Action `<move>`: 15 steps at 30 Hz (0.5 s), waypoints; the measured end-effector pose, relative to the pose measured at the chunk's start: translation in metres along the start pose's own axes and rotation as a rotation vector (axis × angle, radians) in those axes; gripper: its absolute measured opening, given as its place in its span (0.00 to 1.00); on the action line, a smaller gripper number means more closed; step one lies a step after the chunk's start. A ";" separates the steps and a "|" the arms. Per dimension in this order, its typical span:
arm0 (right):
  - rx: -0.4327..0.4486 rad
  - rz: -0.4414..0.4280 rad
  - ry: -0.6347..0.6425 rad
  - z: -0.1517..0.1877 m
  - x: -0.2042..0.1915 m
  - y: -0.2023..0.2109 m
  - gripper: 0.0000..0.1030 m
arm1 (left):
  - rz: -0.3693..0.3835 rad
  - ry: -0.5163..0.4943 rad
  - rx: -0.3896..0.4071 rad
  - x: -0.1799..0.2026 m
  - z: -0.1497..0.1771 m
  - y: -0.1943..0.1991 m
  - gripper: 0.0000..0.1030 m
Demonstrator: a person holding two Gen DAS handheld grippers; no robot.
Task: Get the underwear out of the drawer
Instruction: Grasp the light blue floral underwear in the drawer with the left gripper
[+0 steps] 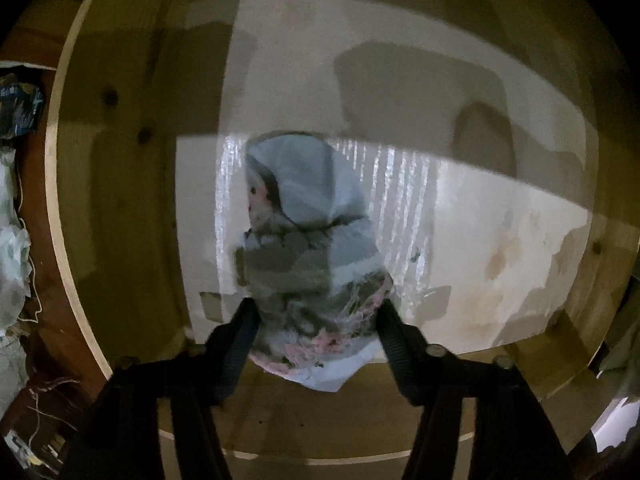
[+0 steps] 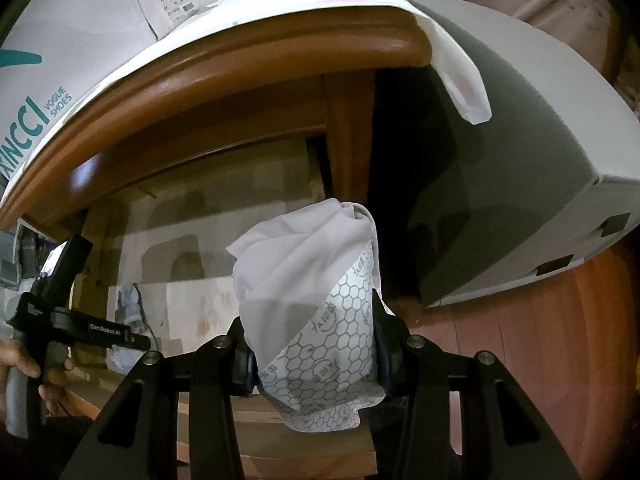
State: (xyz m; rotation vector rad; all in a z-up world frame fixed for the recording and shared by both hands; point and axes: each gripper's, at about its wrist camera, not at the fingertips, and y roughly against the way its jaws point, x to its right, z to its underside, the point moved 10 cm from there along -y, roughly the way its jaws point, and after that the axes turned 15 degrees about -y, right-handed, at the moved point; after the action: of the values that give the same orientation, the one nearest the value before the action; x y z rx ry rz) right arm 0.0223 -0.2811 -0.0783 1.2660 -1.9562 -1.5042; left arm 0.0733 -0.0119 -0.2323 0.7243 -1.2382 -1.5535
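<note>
Inside the open wooden drawer (image 1: pixel 80 184) a bundled light blue and grey underwear (image 1: pixel 304 216) with pink print lies on the white liner (image 1: pixel 500 248). My left gripper (image 1: pixel 316 320) points down into the drawer, and both pads press the near end of the bundle. In the right wrist view my right gripper (image 2: pixel 316 360) is shut on white underwear (image 2: pixel 304 264) with a hexagon-patterned band, held up in front of the drawer (image 2: pixel 280 432). The left gripper (image 2: pixel 60 320), in a person's hand (image 2: pixel 24 364), shows at the left there, over the blue underwear (image 2: pixel 128 300).
A white shoe box (image 2: pixel 60 60) stands on the dresser top (image 2: pixel 240 64), which is covered by a white sheet. A large grey-white panel (image 2: pixel 500 160) stands at the right. Cloth and cables (image 1: pixel 16 220) lie left of the drawer.
</note>
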 end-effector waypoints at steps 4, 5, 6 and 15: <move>-0.002 0.000 0.003 0.000 0.001 -0.001 0.40 | -0.001 -0.007 0.020 -0.001 0.000 0.003 0.37; -0.003 0.001 0.005 0.000 0.001 -0.002 0.40 | 0.000 -0.007 0.026 -0.001 0.001 0.003 0.36; -0.005 0.002 0.007 0.001 0.001 -0.003 0.40 | -0.003 -0.014 0.030 0.000 0.001 0.004 0.33; -0.015 0.017 0.025 0.005 -0.003 -0.010 0.40 | -0.075 -0.049 0.131 0.006 0.016 0.028 0.27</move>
State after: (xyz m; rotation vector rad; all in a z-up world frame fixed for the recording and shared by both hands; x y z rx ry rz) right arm 0.0250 -0.2759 -0.0883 1.2522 -1.9314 -1.4852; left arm 0.0663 -0.0114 -0.2008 0.8295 -1.3726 -1.5695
